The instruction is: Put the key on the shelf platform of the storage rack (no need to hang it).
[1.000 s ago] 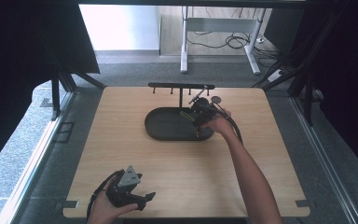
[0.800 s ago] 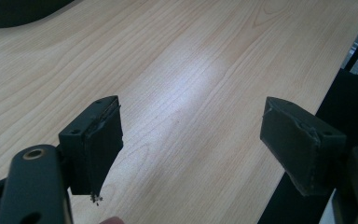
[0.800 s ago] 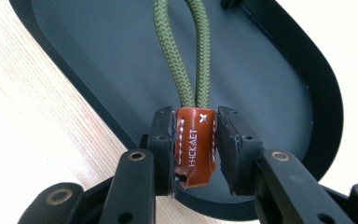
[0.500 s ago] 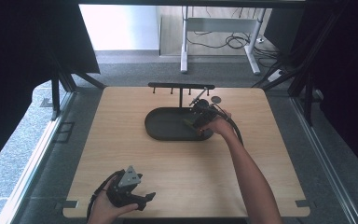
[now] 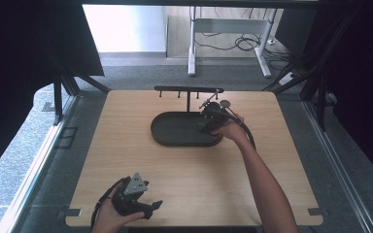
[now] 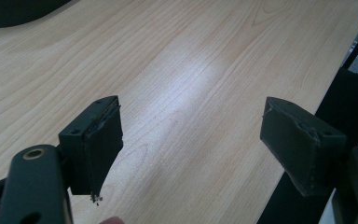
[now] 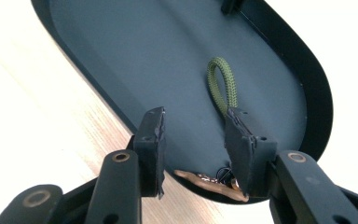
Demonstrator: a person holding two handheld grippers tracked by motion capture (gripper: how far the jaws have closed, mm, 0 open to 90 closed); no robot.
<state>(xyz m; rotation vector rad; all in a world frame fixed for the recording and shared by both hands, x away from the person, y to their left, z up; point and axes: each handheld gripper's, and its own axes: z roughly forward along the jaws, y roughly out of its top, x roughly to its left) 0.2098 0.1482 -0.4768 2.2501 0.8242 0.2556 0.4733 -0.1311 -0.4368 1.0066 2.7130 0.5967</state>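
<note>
A dark oval tray [image 5: 175, 131] lies on the far half of the wooden table [image 5: 126, 165]. My right gripper [image 5: 205, 127] hangs over the tray's right end. In the right gripper view its jaws [image 7: 193, 119] stand open above the tray floor [image 7: 135, 51]. An olive green cord loop [image 7: 227, 91] lies flat in the tray just past the right-hand jaw, its lower end hidden behind that jaw. A brown tag-like piece [image 7: 205, 179] shows low between the jaws at the tray rim. My left gripper [image 5: 154, 206] rests near the front left edge, open over bare wood [image 6: 191, 116].
A black rack with small hooks [image 5: 188, 90] stands just behind the tray. The table edge [image 6: 303, 135] runs close beside the left gripper's right-hand jaw. Desk legs and cables [image 5: 233, 43] lie on the floor beyond the table.
My right gripper has shifted slightly toward the tray's right end. The left gripper has stayed where it was.
</note>
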